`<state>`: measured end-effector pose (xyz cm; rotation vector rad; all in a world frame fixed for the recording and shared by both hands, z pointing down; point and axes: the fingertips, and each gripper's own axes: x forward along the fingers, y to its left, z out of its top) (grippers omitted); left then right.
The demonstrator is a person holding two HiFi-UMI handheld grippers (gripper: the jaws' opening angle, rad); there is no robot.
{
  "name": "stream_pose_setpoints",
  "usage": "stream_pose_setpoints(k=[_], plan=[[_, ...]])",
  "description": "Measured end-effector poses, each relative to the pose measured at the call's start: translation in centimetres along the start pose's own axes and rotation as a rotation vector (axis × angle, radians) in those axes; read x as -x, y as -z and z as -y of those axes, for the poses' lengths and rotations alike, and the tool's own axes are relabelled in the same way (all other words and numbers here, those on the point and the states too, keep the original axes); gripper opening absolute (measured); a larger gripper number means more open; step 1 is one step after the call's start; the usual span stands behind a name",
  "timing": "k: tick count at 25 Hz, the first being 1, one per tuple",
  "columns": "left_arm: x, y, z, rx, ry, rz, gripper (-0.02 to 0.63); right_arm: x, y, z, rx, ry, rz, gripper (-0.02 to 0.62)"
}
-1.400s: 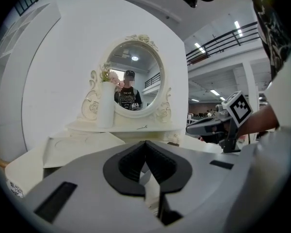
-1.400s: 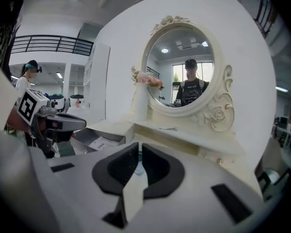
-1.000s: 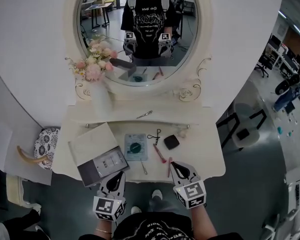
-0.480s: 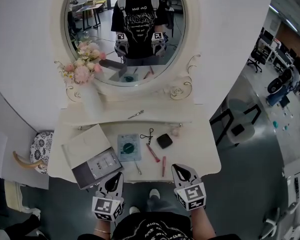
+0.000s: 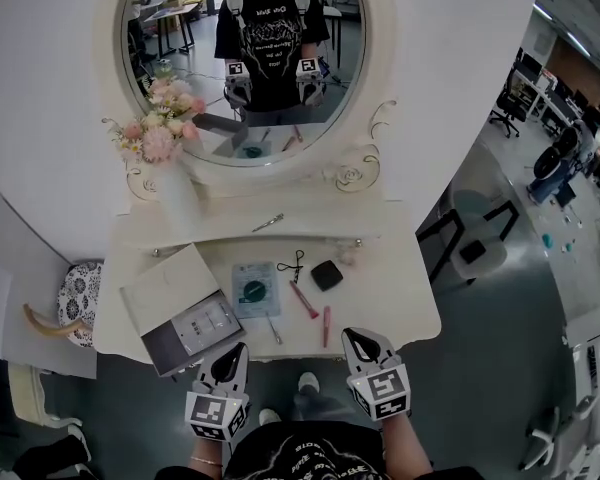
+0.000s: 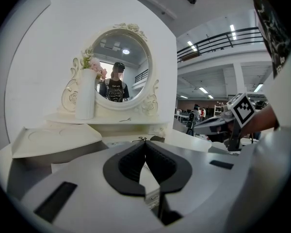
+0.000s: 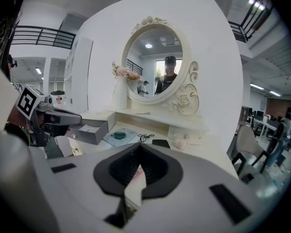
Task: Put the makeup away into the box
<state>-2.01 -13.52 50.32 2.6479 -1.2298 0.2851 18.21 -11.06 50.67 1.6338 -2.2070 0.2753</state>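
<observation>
Both your claws hang just short of the table's (image 5: 405,313) front edge. The left gripper (image 5: 234,353) has its jaws together with nothing between them, and so does the right gripper (image 5: 359,339).

Nearest the right gripper lies a pink tube (image 5: 326,325), flat on the tabletop, and a thin stick (image 5: 274,331) lies just to its left. The open box (image 5: 166,342) sits at the table's left front, just ahead of the left gripper; what it already holds I cannot make out.

Further back are a teal packet (image 5: 253,290), a pink pencil (image 5: 303,299), a black compact (image 5: 327,274) and an eyelash curler (image 5: 294,265) — all outside the box.

So, as I judge it, you are between pickups, with makeup yet to go in. A next pickup calls for parted jaws, a low approach and a grip across the piece's width — these slim things lie flat and could roll or skid.
</observation>
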Motion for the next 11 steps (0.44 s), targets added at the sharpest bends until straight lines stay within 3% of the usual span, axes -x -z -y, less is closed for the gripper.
stream_pose_setpoints(k=[11], plan=[[0.2,1.1,0.2,0.0,0.019,-0.027,0.017,0.0,1.4,-1.0,-0.004,-0.006,-0.034,0.009]])
